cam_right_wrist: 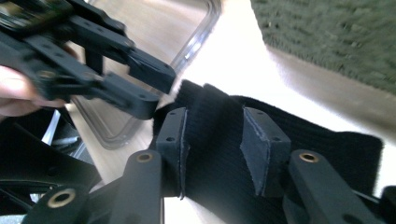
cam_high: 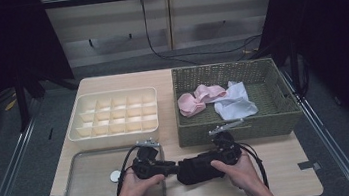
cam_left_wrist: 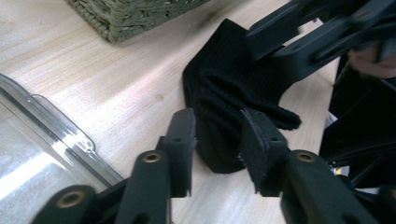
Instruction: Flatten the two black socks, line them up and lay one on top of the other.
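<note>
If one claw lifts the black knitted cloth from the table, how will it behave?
The black knitted cloth lies bunched in soft folds, so it will probably droop and unfold when lifted. Its ribbed knit looks grippy rather than slippery. It seems light and not fragile; pushed along the table, it would likely crumple instead of sliding whole.

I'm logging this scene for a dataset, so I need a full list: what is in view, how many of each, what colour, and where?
black knitted cloth: one, black, on the table's near edge between the two grippers
woven green basket: one, olive green, far right of the table
pink cloth: one, pink, inside the basket
white cloth: one, white, inside the basket beside the pink one
cream divided organiser tray: one, cream, far left
clear plastic tray: one, transparent, near left
small white disc: one, white, in the clear tray
wooden table: one, light wood
left gripper: one, black, jaws open astride the black cloth
right gripper: one, black, jaws open over it
</note>
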Demonstrator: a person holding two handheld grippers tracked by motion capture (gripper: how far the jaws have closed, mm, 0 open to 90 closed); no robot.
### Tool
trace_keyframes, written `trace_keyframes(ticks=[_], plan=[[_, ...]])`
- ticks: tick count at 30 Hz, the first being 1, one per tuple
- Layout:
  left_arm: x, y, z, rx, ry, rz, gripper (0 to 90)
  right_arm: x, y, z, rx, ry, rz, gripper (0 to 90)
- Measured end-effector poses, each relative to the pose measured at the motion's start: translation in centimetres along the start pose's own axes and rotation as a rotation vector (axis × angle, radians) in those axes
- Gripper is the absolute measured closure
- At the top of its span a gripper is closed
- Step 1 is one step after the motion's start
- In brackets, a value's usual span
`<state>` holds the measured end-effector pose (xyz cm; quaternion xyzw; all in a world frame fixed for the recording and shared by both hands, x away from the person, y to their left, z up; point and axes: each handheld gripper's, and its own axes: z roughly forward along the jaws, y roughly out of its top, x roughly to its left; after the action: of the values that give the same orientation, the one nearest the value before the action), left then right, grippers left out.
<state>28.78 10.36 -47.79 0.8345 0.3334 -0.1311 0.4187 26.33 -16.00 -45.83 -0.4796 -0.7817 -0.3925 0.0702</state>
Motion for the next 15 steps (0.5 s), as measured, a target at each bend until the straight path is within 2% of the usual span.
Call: trace_keyframes(ticks=[4,5,8,12,14,15], plan=[[-0.3,-0.2,0.5,0.021,-0.011,0.002,56.7,-0.1,0.0,1.0,0.019,0.001,0.004,56.3],[-0.4,-0.2,0.7,0.038,-0.011,0.014,56.0,0.0,0.1,1.3,0.026,-0.008,0.005,55.0],[-0.6,-0.3,1.3,0.070,-0.005,0.043,55.8,0.1,0.4,1.9,0.038,-0.016,0.002,52.9],[-0.6,-0.3,1.8,0.084,0.022,0.047,60.9,0.2,0.7,2.9,0.065,-0.038,0.001,50.9],[-0.6,-0.3,2.0,0.095,0.031,0.056,64.3,0.3,0.6,3.3,0.082,-0.057,0.000,53.2],[-0.5,-0.3,2.1,0.098,0.045,0.056,65.7,0.2,0.6,3.5,0.088,-0.062,0.003,61.3]])
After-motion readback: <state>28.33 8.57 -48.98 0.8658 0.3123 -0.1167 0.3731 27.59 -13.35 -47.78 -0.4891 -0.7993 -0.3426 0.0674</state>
